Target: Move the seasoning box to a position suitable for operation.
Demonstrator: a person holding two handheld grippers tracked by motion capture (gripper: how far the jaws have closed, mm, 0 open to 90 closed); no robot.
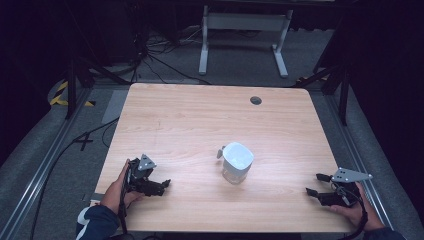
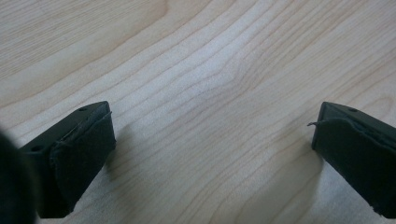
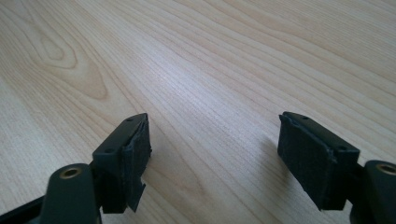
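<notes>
A pale wooden table (image 1: 190, 120) carries a white cup (image 1: 236, 162) near its middle, and a small dark hole (image 1: 256, 100) marks its far edge.

A cup (image 1: 236, 162) stands on the tabletop (image 1: 200, 120), slightly right of centre and toward the near edge, with its handle on its left side. The left hand-held gripper (image 1: 162, 185) rests on the tabletop at the near left corner, pointing right toward the cup and well apart from it. The right hand-held gripper (image 1: 315, 184) rests at the near right corner, pointing left, the cup between the two. A round hole (image 1: 256, 100) sits in the tabletop near its far edge, behind the cup. Beyond the far edge, a frame (image 1: 244, 35) stands on the floor (image 1: 165, 65), with cables (image 1: 150, 50) lying to its left.
</notes>
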